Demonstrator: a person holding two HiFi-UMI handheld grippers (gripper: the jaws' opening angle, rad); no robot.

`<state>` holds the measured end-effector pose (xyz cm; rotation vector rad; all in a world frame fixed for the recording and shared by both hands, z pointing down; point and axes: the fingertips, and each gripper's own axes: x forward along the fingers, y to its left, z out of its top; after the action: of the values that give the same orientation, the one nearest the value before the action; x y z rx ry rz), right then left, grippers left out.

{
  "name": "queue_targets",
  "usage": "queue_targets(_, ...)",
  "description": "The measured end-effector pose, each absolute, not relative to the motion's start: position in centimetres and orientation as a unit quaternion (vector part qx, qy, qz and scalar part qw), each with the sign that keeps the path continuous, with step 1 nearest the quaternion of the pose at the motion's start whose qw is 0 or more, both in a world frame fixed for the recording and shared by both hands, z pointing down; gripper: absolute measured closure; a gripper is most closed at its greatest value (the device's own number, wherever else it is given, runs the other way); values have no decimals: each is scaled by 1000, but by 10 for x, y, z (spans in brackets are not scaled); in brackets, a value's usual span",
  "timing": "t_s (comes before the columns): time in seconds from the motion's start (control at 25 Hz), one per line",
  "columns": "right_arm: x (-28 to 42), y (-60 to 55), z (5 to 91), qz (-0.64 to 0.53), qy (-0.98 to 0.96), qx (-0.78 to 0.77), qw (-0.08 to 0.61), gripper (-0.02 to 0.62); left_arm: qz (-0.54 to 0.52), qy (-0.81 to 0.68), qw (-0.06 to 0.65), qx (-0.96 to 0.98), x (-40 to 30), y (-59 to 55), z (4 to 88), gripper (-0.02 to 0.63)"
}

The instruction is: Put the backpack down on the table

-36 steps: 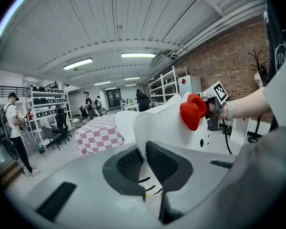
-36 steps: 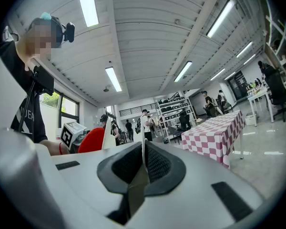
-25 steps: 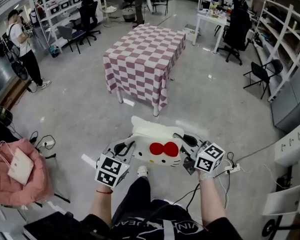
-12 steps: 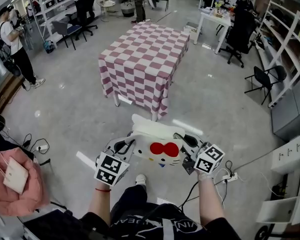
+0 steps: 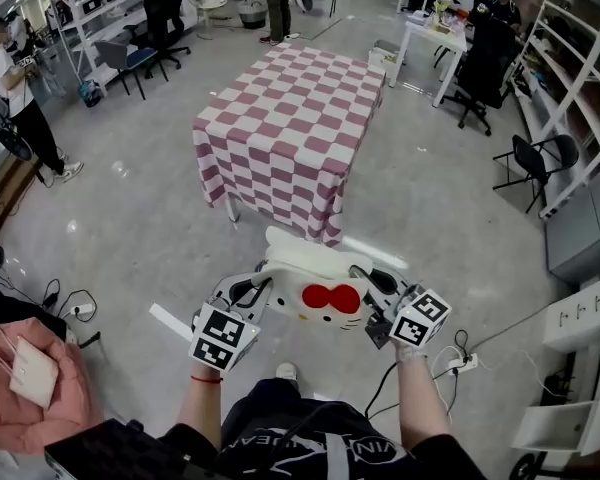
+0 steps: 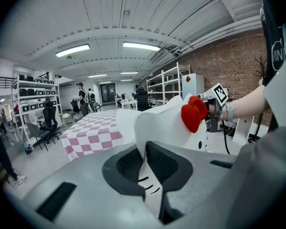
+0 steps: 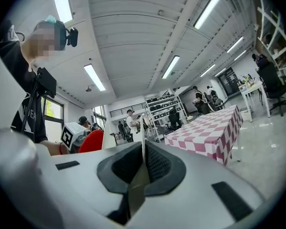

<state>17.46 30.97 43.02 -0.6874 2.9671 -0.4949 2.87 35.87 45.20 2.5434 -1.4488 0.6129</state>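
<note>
A white cat-face backpack [image 5: 315, 286] with a red bow [image 5: 330, 297] hangs in the air between my two grippers, over the floor. My left gripper [image 5: 252, 290] is shut on its left edge, and the white fabric runs between the jaws in the left gripper view [image 6: 145, 168]. At the backpack's right edge, my right gripper [image 5: 372, 289] is shut on a thin flap [image 7: 142, 163]. The table [image 5: 290, 128], draped in a red-and-white checked cloth, stands just ahead of the backpack; it also shows as the table [image 6: 93, 133] and the table [image 7: 212, 130].
Shelving racks [image 5: 100, 8] and office chairs [image 5: 165, 23] line the far left. A white desk [image 5: 430, 38] and black chairs [image 5: 525, 163] stand at the right. A person [image 5: 10, 88] stands at the left. A pink garment [image 5: 25, 388] and floor cables [image 5: 450, 358] lie near me.
The table has come nearer and sits lower in the head view. The backpack and both grippers keep the same hold. The pink garment has slid toward the lower left.
</note>
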Motion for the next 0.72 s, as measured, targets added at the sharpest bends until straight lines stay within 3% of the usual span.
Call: queue_targets(0.72,133,235,437,-159,962,-219,26,584,203,-480,80,849,-12,290,459,583)
